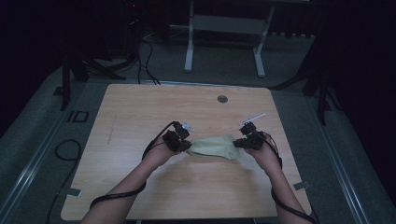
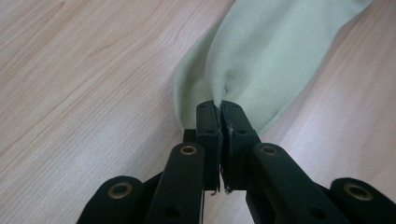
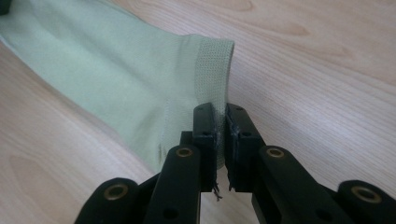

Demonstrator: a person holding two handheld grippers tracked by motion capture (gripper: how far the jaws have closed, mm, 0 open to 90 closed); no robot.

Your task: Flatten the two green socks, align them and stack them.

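A pale green knitted fabric sock (image 1: 215, 147) lies stretched at the centre of the light wooden table (image 1: 140, 112), just below mid-frame. The left gripper (image 1: 187, 146) pinches its smooth end, apparently the toe, jaws clamped tight. The right gripper (image 1: 239, 143) clamps the ribbed cuff (image 3: 212, 70), jaws likewise closed on fabric.

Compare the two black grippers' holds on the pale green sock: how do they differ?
The left gripper pinches a plain, smooth end of the pale green sock, bunched to a point between its jaws. The right gripper clamps the ribbed cuff end, at a corner of its flat edge. In the high view the left gripper sits at the sock's left end, the right at its right end. Both are shut on the fabric, over the wooden table.
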